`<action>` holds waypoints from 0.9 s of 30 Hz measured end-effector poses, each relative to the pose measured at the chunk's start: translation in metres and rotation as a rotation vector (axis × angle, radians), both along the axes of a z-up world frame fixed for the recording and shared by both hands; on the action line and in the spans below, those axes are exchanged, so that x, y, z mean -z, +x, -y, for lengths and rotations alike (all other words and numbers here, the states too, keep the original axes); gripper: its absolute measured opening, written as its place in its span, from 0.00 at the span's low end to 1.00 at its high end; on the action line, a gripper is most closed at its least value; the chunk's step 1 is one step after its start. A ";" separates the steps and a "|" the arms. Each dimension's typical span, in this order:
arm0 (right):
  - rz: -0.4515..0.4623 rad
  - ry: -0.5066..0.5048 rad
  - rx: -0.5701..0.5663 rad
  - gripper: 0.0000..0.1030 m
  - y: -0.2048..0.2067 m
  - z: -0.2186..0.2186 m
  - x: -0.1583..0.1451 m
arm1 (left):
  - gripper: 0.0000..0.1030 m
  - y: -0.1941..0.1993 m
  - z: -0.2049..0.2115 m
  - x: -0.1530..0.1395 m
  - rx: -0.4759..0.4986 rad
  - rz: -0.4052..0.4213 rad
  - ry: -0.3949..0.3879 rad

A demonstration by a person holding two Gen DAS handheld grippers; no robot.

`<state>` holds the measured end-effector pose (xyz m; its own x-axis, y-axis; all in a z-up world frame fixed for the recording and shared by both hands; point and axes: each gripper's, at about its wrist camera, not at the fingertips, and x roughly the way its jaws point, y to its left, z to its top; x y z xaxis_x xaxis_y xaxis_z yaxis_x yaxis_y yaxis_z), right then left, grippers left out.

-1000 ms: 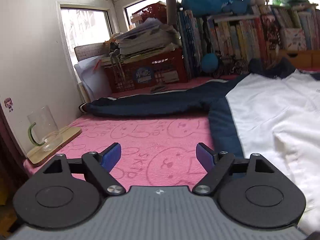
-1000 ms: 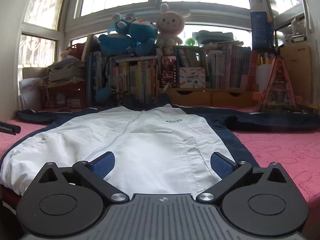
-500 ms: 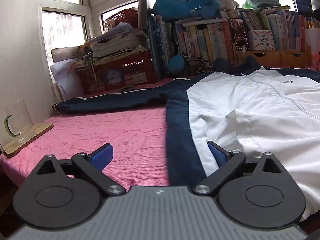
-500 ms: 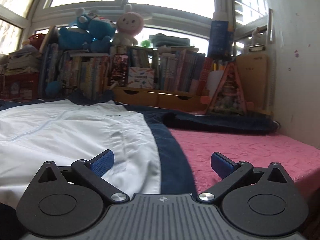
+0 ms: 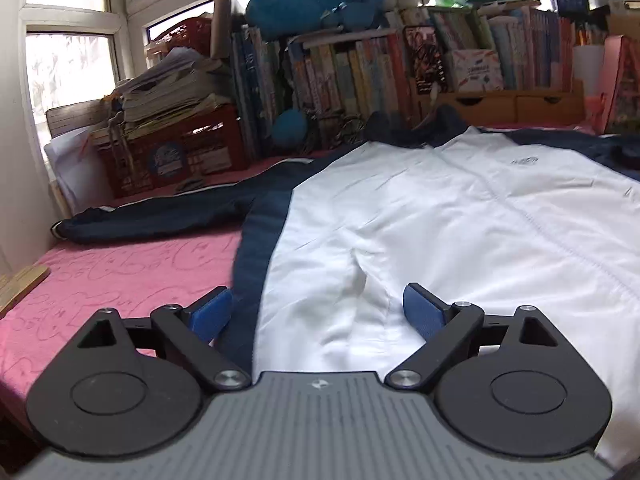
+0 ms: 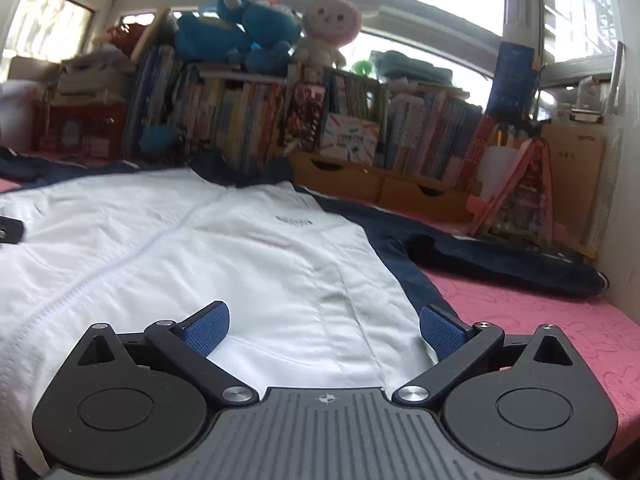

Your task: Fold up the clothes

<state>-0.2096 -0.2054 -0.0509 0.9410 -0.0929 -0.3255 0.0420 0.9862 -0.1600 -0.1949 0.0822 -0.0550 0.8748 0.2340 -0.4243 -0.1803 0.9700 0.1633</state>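
Observation:
A white jacket (image 5: pixel 440 220) with navy sides and sleeves lies flat, front up and zipped, on a pink bed cover (image 5: pixel 140 268). Its left sleeve (image 5: pixel 160 216) stretches out to the left. In the right wrist view the jacket (image 6: pixel 200 260) fills the left half and its right sleeve (image 6: pixel 500 256) reaches toward the wall. My left gripper (image 5: pixel 318 298) hovers low over the jacket's near left corner. Its jaws are closing, with white cloth below them and nothing pressed by the pads. My right gripper (image 6: pixel 324 314) stands open over the near right corner, by the navy side panel.
A row of books (image 5: pixel 360 72) with plush toys (image 6: pixel 240 36) on top lines the far edge. A red crate (image 5: pixel 172 156) under stacked papers stands far left, wooden drawers (image 6: pixel 380 188) far right. A wooden coaster (image 5: pixel 20 284) lies at the left edge. A wall (image 6: pixel 624 200) bounds the right.
The left view swung right, from the pink cover and a glass mug onto the jacket's left corner, and its jaws widened. The right view swung right, then back over the jacket's right corner.

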 end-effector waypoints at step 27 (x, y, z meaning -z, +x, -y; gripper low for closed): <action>-0.342 0.035 -0.307 1.00 -0.055 -0.022 -0.044 | 0.98 -0.011 0.057 -0.039 0.252 -0.445 -0.158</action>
<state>-0.2641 -0.1829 -0.0072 0.7614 0.1895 -0.6199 -0.3021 0.9499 -0.0807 -0.2060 0.0252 -0.0156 0.6234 -0.0574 -0.7798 0.1150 0.9932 0.0188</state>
